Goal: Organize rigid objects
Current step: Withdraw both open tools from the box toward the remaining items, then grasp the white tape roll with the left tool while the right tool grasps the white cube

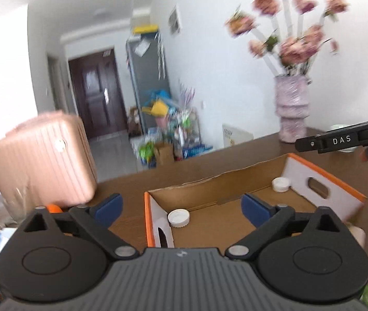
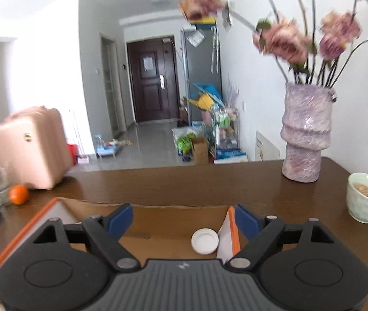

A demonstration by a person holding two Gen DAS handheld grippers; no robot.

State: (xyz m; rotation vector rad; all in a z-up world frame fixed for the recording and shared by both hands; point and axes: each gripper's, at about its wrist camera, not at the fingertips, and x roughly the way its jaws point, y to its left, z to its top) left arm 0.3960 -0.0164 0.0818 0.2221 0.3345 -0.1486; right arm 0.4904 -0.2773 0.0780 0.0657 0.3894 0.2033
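Two white caps (image 1: pixel 178 217) (image 1: pixel 281 184), one cardboard box (image 1: pixel 324 173), one orange (image 2: pixel 18 194)

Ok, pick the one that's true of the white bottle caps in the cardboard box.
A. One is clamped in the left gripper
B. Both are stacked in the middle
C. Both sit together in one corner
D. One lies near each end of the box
D: in the left wrist view one white cap lies by the near end wall of the cardboard box and the other white cap by the far end.

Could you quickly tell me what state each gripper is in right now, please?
Left gripper: open, nothing between its pads, above the cardboard box.
Right gripper: open, holding nothing; a white cap lies in the box below it.
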